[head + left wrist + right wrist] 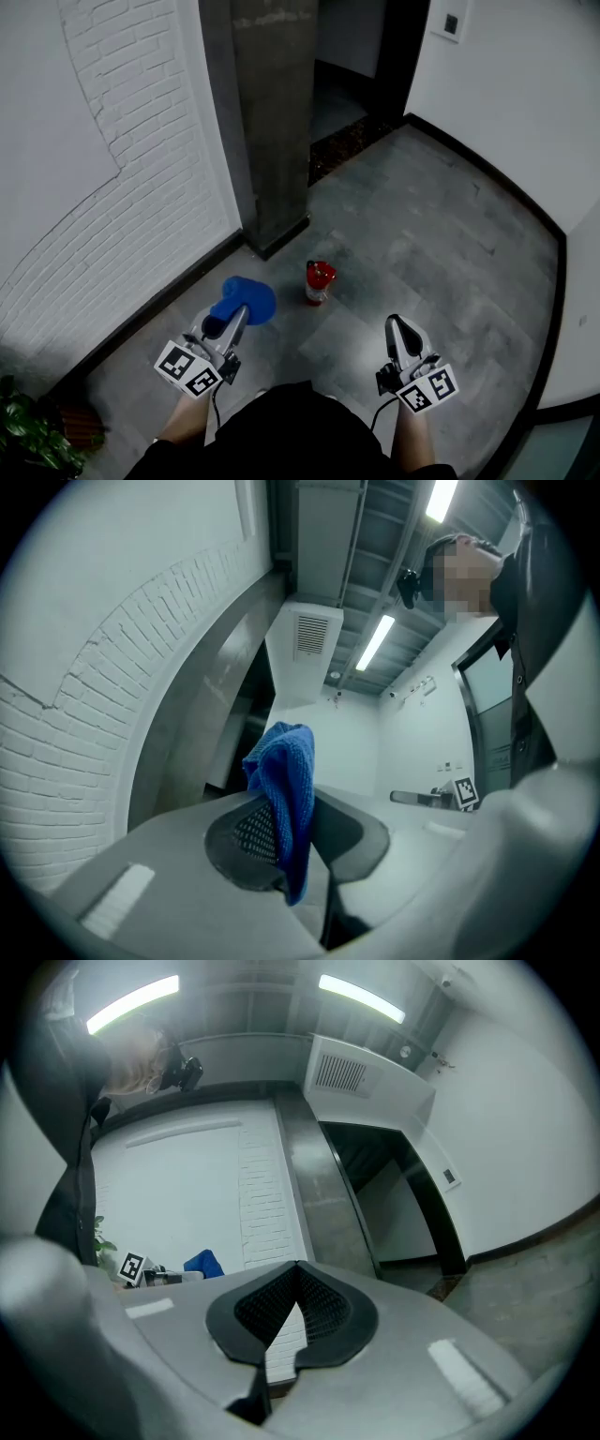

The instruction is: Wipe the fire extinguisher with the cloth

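Blue cloth (pixel 246 300) is clamped between the partly closed jaws of the left gripper (pixel 234 317), bunched up and drooping past the tips, seen from the head view against the grey tiled floor (pixel 431 234). The red fire extinguisher (pixel 319 282) stands upright on that floor near the foot of a bare concrete pillar (pixel 277 122), just to the right of the cloth and apart from it. The right gripper (pixel 395 326) grips nothing, its jaws closed tip to tip, and it sits well to the right of the extinguisher.
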`<action>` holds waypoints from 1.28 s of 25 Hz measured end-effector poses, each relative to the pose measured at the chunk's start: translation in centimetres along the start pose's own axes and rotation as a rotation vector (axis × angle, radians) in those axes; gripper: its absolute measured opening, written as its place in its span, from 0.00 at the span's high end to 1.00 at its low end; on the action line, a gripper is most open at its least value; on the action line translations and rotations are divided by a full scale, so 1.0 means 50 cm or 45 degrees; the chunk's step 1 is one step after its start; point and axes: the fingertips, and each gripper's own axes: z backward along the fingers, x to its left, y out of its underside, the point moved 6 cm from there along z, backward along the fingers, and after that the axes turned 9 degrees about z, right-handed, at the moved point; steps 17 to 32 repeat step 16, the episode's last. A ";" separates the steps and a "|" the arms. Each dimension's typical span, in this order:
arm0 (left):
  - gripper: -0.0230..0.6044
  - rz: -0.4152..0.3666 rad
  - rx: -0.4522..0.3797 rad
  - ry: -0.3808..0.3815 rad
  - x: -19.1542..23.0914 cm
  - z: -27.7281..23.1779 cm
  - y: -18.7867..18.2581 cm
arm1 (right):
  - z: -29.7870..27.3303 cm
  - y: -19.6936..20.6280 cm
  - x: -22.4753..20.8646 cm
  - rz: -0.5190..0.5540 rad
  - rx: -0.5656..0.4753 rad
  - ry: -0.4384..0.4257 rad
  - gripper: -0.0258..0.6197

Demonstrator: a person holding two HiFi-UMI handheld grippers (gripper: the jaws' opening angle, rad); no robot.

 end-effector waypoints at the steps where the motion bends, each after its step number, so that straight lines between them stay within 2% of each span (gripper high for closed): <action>1: 0.89 0.009 -0.001 0.007 0.003 0.000 0.000 | -0.002 0.002 -0.001 -0.005 -0.003 0.005 0.96; 7: 0.89 0.049 -0.037 0.048 0.016 0.002 -0.011 | -0.024 0.007 -0.001 -0.039 -0.025 0.000 0.96; 16: 0.89 0.106 -0.004 0.075 0.041 0.000 -0.014 | -0.048 0.017 0.001 -0.049 0.012 -0.031 0.96; 32: 0.89 0.106 -0.004 0.075 0.041 0.000 -0.014 | -0.048 0.017 0.001 -0.049 0.012 -0.031 0.96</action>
